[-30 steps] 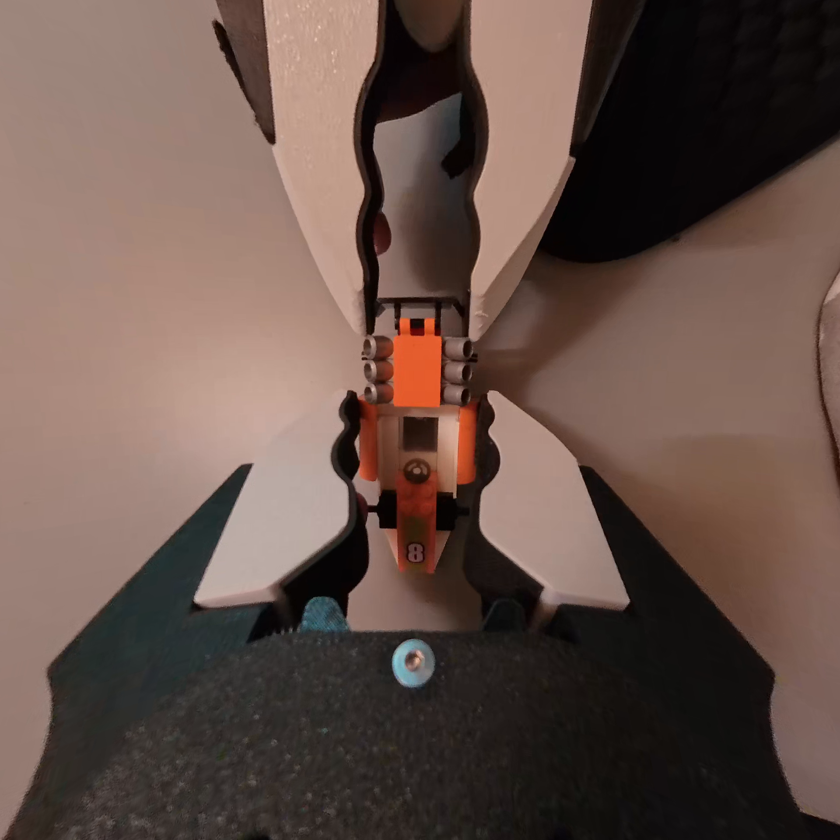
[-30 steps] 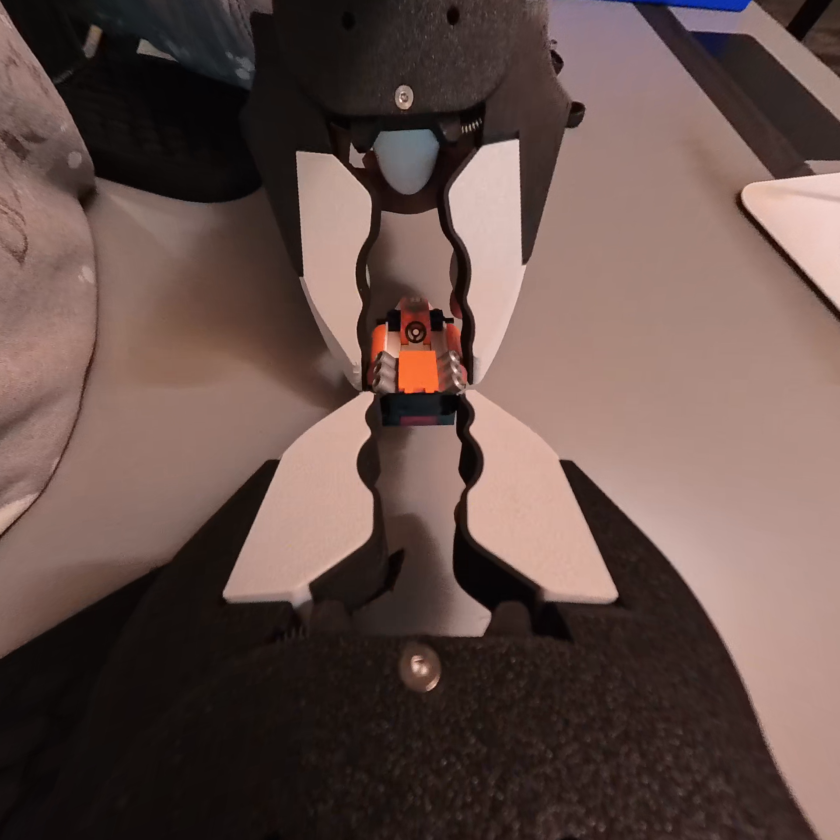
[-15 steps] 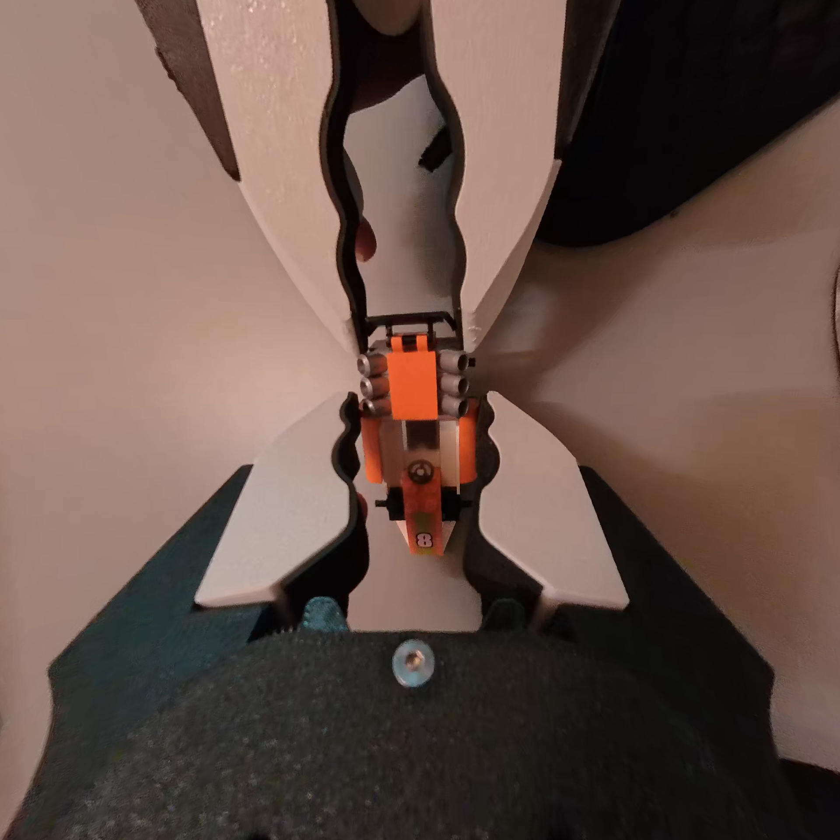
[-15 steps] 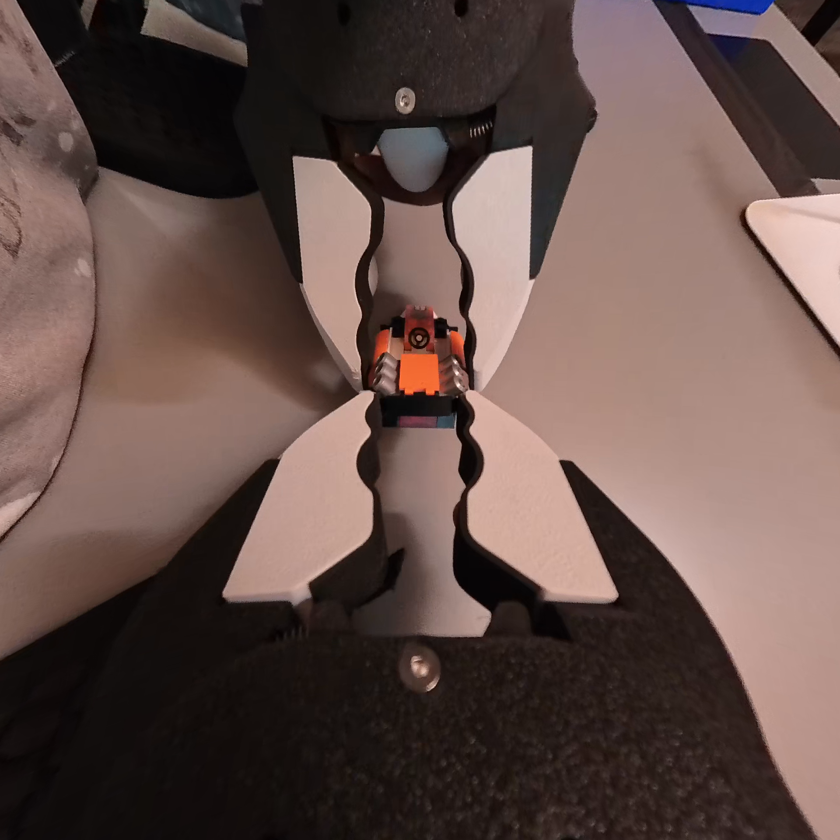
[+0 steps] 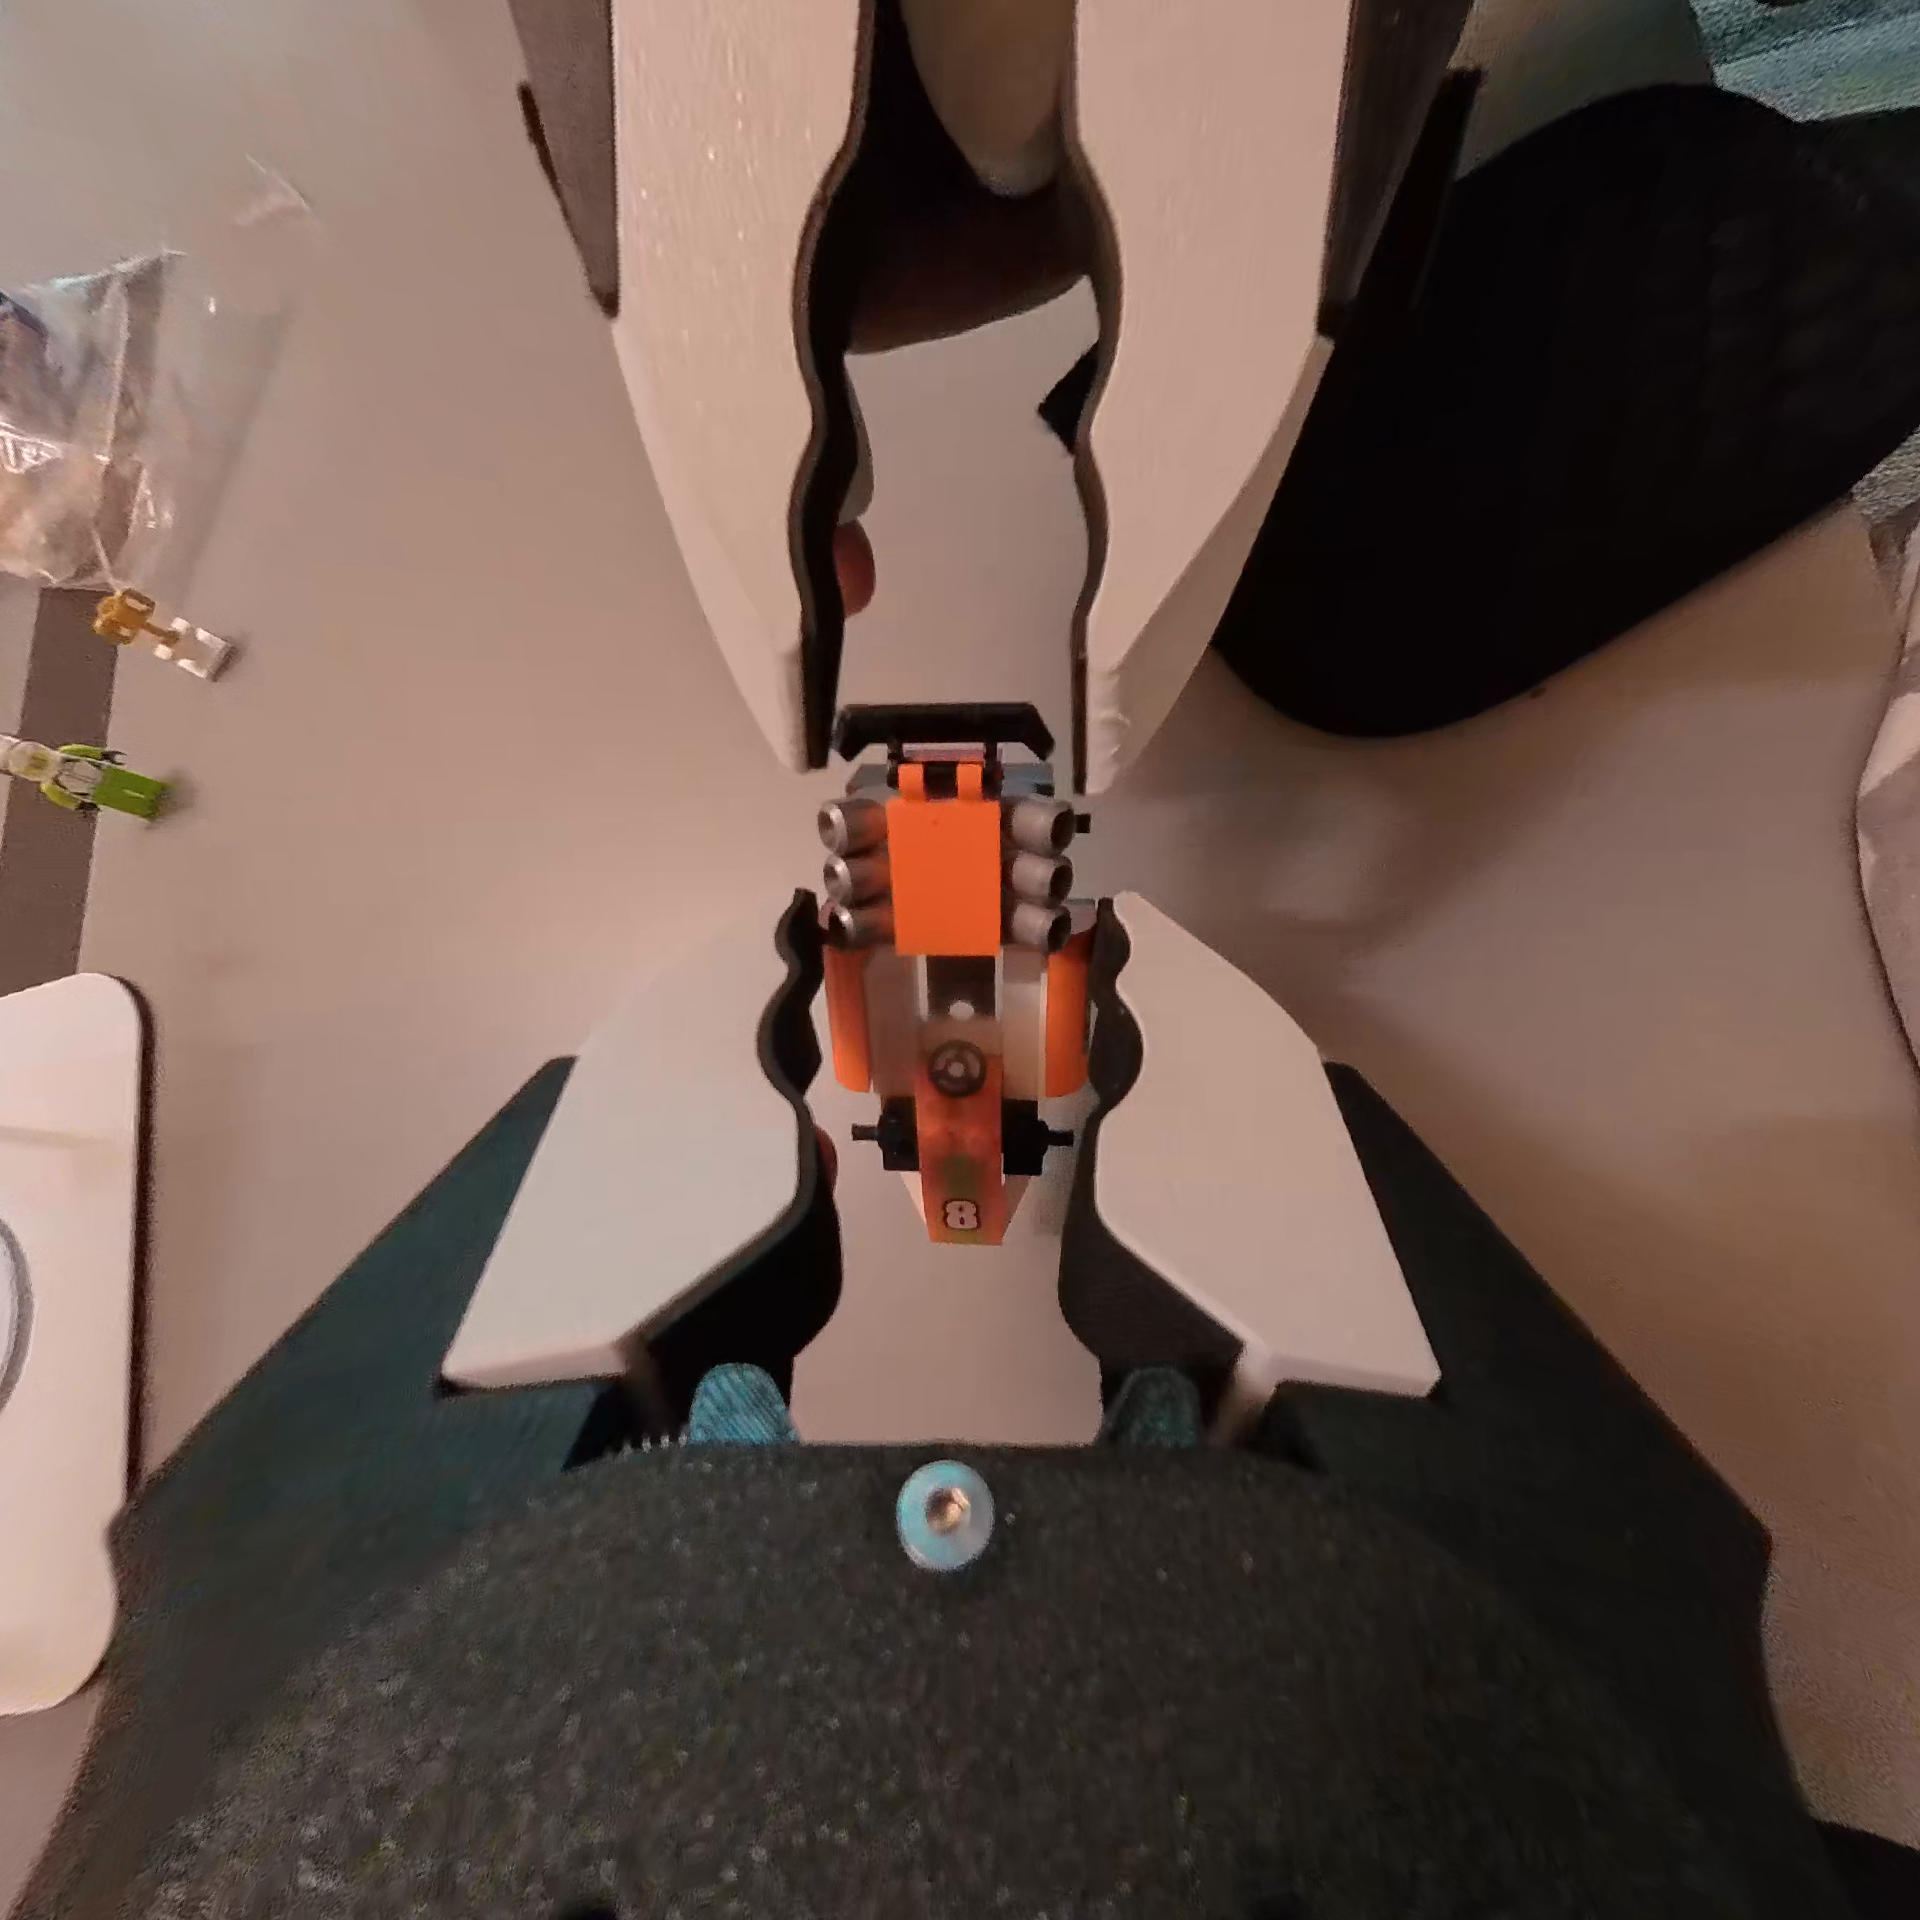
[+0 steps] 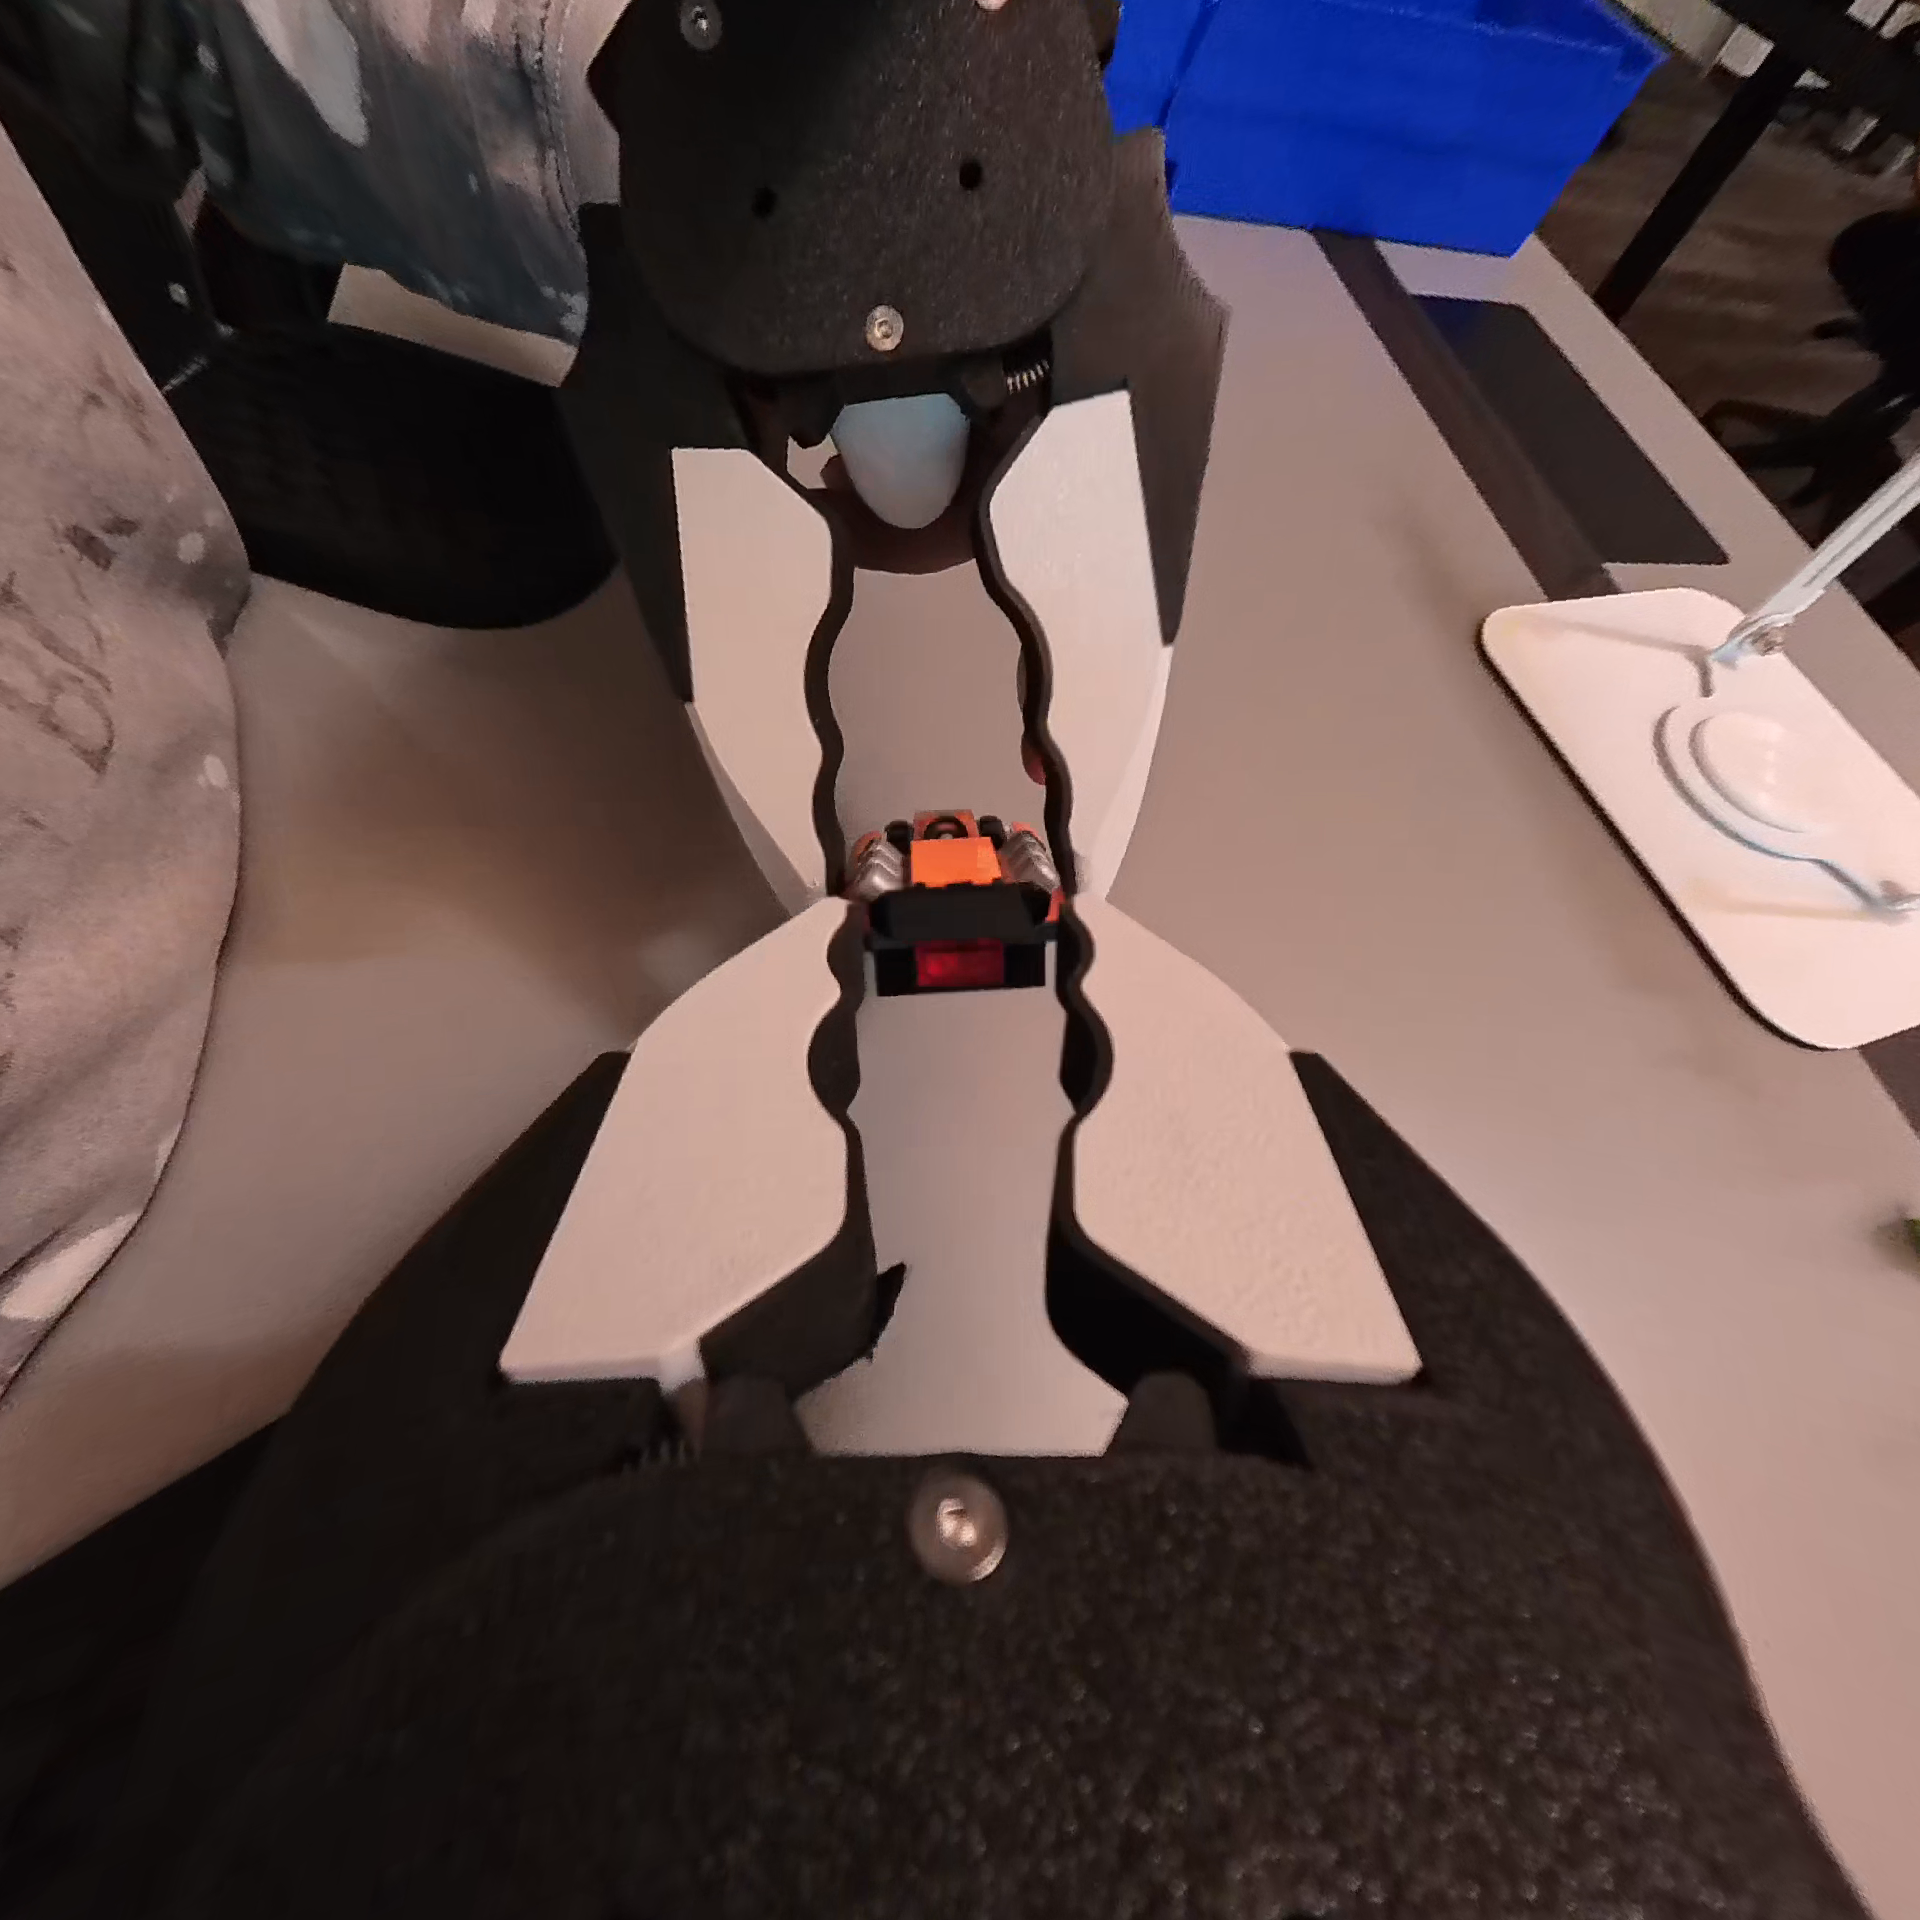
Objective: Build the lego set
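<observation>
A small orange lego car [image 5: 948,883] with grey exhaust pipes, a black rear wing and a red tail block hangs above the pale table [image 5: 416,727]. My left gripper [image 5: 951,966] is shut on the car's orange sides, with both pads pressed against them. My right gripper [image 5: 956,750] faces it from the far side, its tips on either side of the black rear wing with a thin gap. In the right wrist view the car's black and red rear [image 6: 956,951] sits between my right gripper's tips [image 6: 956,935], and the left gripper [image 6: 951,862] holds the front.
A white lamp base [image 6: 1704,790] lies on the table, and also shows in the left wrist view [image 5: 62,1247]. A plastic bag [image 5: 94,416], a small gold and clear piece [image 5: 156,639] and a green minifigure [image 5: 94,784] lie nearby. A blue bin [image 6: 1351,114] stands beyond, and a person's grey garment [image 6: 94,727] is at the edge. Only a small space, under 4 cm, lies between the two pairs of fingers. The green minifigure [image 5: 94,784] lies around 30 centimeters away from my left fingertips.
My right gripper's jaws have eased apart off the car's rear, which they pinched before. Both grippers have lifted and tilted, bringing more of the table into view. The left grasp is unchanged.
</observation>
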The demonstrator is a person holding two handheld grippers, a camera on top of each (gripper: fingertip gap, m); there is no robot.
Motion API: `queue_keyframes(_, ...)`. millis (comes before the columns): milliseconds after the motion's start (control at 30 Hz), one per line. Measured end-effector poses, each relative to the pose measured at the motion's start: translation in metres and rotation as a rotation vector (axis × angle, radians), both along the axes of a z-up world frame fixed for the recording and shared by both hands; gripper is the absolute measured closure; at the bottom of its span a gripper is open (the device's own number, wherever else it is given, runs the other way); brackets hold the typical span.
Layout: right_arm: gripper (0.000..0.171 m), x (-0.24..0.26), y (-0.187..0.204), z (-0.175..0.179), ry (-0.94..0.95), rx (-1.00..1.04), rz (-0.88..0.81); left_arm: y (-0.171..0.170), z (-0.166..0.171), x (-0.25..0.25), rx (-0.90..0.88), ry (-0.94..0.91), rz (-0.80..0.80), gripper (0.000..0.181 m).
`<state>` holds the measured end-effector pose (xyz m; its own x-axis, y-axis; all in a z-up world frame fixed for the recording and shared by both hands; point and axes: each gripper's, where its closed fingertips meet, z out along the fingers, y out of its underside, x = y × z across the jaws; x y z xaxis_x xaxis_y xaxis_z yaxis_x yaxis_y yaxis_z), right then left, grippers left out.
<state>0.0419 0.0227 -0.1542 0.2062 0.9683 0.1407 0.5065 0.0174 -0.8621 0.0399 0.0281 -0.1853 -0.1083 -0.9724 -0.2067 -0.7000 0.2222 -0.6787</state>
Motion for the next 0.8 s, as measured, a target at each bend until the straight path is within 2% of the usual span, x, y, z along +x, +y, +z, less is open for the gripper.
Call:
queue_keyframes(133, 0.132, 0.007, 0.001, 0.013, 0.071, 0.024, -0.065, 0.005, 0.002, -0.002, 0.009, -0.009, 0.031, 0.131)
queue_keyframes(233, 0.137, 0.014, 0.004, 0.017, 0.152, -0.019, -0.179, 0.009, 0.008, 0.0, 0.032, -0.057, 0.056, 0.131)
queue_keyframes(333, 0.144, 0.015, 0.005, 0.024, 0.335, -0.108, -0.275, 0.013, 0.017, 0.005, 0.068, -0.15, 0.076, 0.131)
queue_keyframes(467, 0.15, 0.011, 0.001, 0.042, 0.532, -0.167, -0.294, 0.013, 0.031, 0.01, 0.115, -0.325, 0.088, 0.131)
queue_keyframes(567, 0.153, 0.003, -0.001, 0.047, 0.515, -0.129, -0.281, 0.01, 0.032, 0.01, 0.149, -0.358, 0.092, 0.131)
queue_keyframes(800, 0.154, -0.008, -0.003, 0.041, 0.263, 0.128, -0.305, 0.008, 0.029, 0.009, 0.172, -0.343, 0.114, 0.131)
